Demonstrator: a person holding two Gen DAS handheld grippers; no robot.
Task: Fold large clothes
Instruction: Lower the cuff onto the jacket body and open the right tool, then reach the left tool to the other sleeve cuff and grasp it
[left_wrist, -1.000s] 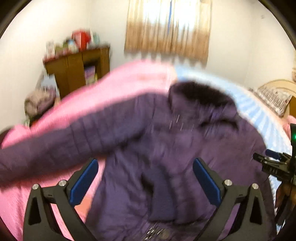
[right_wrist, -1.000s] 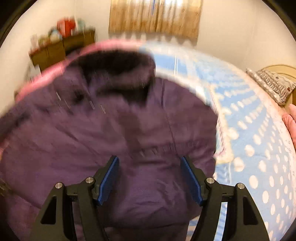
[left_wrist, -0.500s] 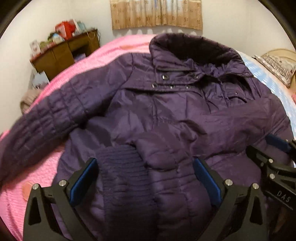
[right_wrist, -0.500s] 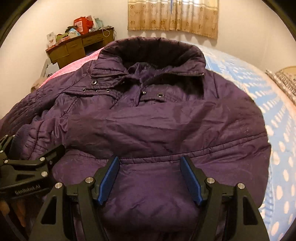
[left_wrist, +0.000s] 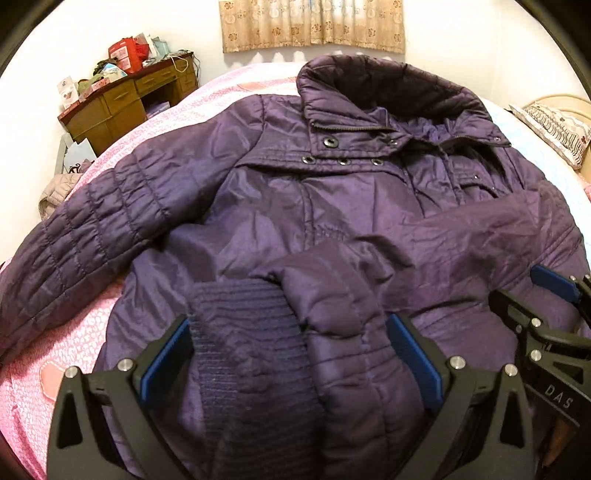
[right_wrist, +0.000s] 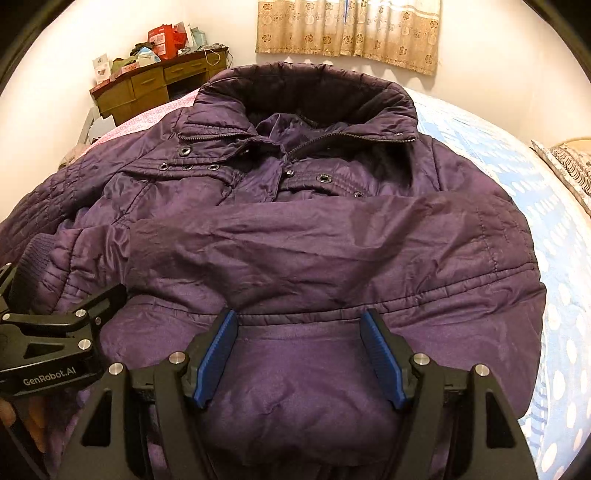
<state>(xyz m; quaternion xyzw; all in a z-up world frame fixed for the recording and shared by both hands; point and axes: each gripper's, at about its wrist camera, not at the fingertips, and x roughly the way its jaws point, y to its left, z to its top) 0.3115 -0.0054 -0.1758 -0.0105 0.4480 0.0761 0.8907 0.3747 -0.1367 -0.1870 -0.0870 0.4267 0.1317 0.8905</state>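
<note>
Two grippers, mine to steer from afar, hang over a purple padded jacket (left_wrist: 332, 206) spread front-up across the bed (left_wrist: 44, 369), its collar toward the bed's far edge under the curtain (left_wrist: 314, 22) and its hem at the near edge below me. The left gripper (left_wrist: 288, 354) has its jaws spread wide, with the ribbed cuff (left_wrist: 240, 332) of the folded-in sleeve (left_wrist: 461, 240) and a puffy ridge of quilting bulging up between the blue pads, which do not look clamped on anything. The right gripper (right_wrist: 306, 354) likewise has its jaws spread, either side of a hump of the lower front panel just beneath the waist seam, with nothing pinched that I can see. The other sleeve (left_wrist: 81, 240) is not yet folded and trails toward the bed's left edge over the pink cover. The risks, as I judge them: the shell looks slick and thick, so a shallow bite could catch only the top layer and let the padding slide out mid-lift; closing the left jaws on cuff and body together could drag the folded sleeve askew; and with both grippers close together near the hem, they could knock each other.
</note>
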